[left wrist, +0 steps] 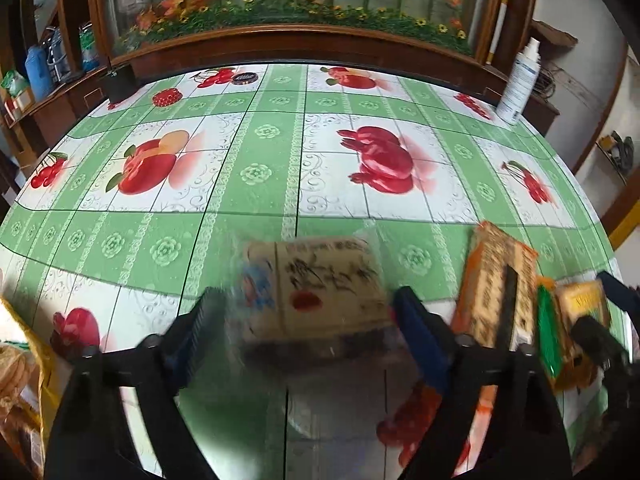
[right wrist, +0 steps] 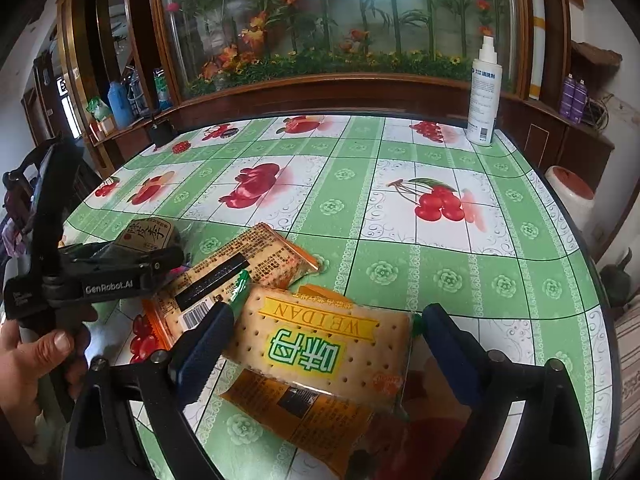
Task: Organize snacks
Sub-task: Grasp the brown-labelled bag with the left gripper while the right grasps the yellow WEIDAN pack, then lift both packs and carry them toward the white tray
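Spray bottle [right wrist: 484, 92]: white, upright at the upper right of the right wrist view, on the far edge of the table [right wrist: 460, 276]; contents not visible.
Yellow bag [left wrist: 24, 368]: at the lower left edge of the left wrist view, biscuits printed or showing on it; contents hard to tell.
Left gripper [left wrist: 308, 320]: jaws spread wide around a beige plum packet [left wrist: 316, 288] in clear wrap, blurred at centre bottom of the left wrist view; whether the fingers touch it cannot be told.
Right gripper [right wrist: 324, 344]: jaws wide apart, a Weidan cracker packet [right wrist: 328, 344] between them at lower centre of the right wrist view; the left finger [right wrist: 204, 344] is at or against its edge, the right finger stands just clear.
Orange packets: the cracker packet lies on top of one orange packet [right wrist: 304, 416]; a second, long orange packet [right wrist: 248, 268] lies just beyond, left of centre.
Left hand [right wrist: 36, 348]: at the lower left of the right wrist view, gripping the left gripper's handle.
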`<state>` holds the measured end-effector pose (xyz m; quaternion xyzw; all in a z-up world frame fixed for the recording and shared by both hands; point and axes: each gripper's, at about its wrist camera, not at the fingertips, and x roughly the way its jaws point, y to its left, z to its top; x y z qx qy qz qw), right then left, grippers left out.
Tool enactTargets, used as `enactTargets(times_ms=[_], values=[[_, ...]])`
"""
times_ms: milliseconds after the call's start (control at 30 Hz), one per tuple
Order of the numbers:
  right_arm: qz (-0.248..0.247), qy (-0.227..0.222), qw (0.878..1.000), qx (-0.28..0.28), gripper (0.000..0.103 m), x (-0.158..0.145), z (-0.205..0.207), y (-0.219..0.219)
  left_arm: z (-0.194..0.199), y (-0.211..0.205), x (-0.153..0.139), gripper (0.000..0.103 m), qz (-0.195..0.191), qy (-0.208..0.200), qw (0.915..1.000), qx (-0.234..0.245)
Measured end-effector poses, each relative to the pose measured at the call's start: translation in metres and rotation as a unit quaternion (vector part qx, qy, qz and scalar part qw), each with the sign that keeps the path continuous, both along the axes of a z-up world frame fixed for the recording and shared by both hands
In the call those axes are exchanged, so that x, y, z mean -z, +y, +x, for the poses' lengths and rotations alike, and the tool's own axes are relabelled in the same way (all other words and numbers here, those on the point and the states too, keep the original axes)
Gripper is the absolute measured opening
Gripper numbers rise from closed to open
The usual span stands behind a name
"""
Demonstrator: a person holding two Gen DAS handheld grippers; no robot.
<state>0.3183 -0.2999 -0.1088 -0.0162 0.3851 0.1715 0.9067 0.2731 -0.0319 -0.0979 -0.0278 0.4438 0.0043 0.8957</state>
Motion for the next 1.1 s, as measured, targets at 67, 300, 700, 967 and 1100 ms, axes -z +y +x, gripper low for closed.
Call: enactTargets(times_ms=[67, 300, 700, 967, 1100], values=[[-0.002, -0.001, 1.000, 0.005, 0.088, -0.002, -0.003, -0.002, -0.008, 0.002, -0.001, 0.078, -0.004, 0.001, 1.0000, 0.003], [0.007, 0.005, 1.000, 0.003, 0.089, -0.005, -0.008, -0.009, -0.034, 0.008, -0.003, 0.078, -0.014, 0.011, 0.9997, 0.015], [-0.114, 0.014, 0.983, -0.145, 0.091, 0.003, 0.000, 0.031, -0.063, 0.018, -0.003, 0.078, -0.019, 0.017, 0.9994, 0.024], [-0.072, 0.021, 0.991, -0.108, 0.048, 0.000, -0.034, 0.013, -0.084, 0.028, -0.003, 0.078, -0.026, 0.018, 0.9993, 0.019], [-0.035, 0.029, 0.994, -0.100, 0.048, -0.002, -0.049, 0.012, -0.099, 0.031, -0.004, 0.076, -0.028, 0.011, 0.9994, 0.018]])
